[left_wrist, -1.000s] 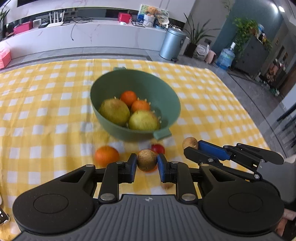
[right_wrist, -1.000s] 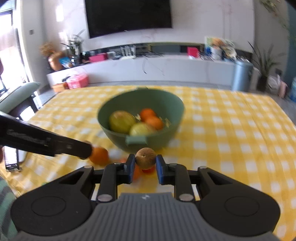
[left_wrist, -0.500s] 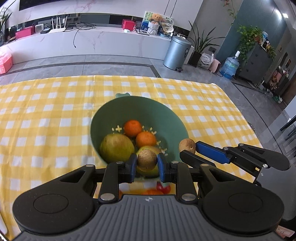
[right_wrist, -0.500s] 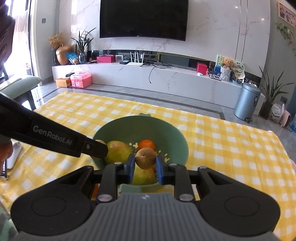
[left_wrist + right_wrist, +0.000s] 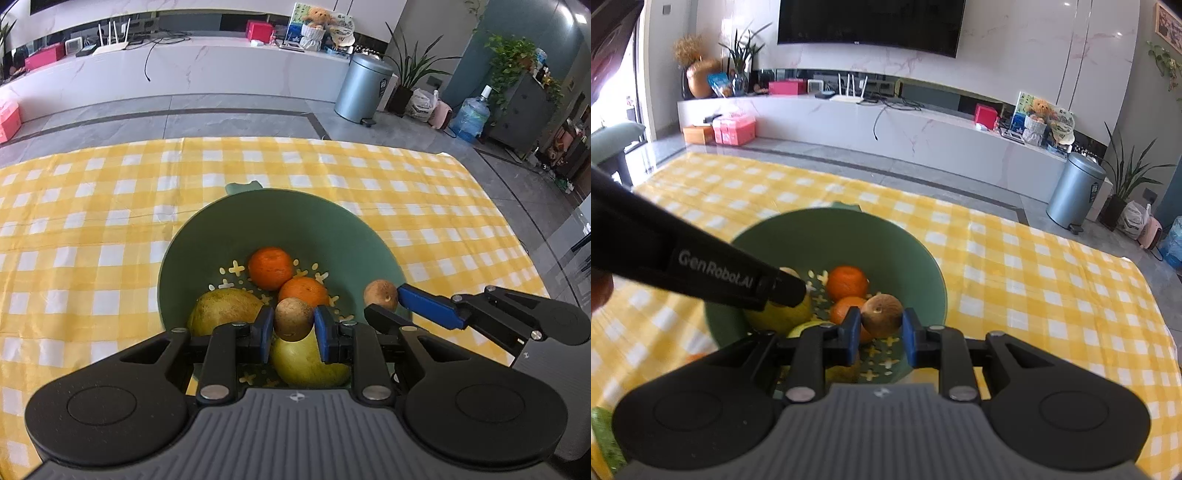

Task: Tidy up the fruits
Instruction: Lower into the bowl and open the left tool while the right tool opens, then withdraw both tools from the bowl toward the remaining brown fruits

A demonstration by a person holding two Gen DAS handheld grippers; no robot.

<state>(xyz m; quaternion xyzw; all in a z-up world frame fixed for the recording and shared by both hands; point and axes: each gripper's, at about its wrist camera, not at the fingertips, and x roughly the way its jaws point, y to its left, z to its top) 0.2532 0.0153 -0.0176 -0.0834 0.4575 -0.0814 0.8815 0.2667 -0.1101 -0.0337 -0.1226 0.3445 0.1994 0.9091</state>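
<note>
Two small brown fruits hang above the green bowl (image 5: 280,221), each pinched in a claw. The left claw (image 5: 293,328) grips one brown fruit (image 5: 293,319) between its blue pads, closed to the fruit's width, poised over the near part of the bowl above a yellow-green pear (image 5: 306,360). The right claw (image 5: 880,329) clamps the other brown fruit (image 5: 881,315) the same way; in the left wrist view it reaches in from the right, fingers pointing left, with its fruit (image 5: 380,293) over the bowl's right rim. In the right wrist view the left claw's dark finger (image 5: 701,266) slants in from the left over the bowl.

Inside the bowl lie two oranges (image 5: 270,267) toward the far side, touching each other, and a second pear (image 5: 225,310) at near left. The bowl stands on a tabletop under a yellow checked cloth (image 5: 92,221).
</note>
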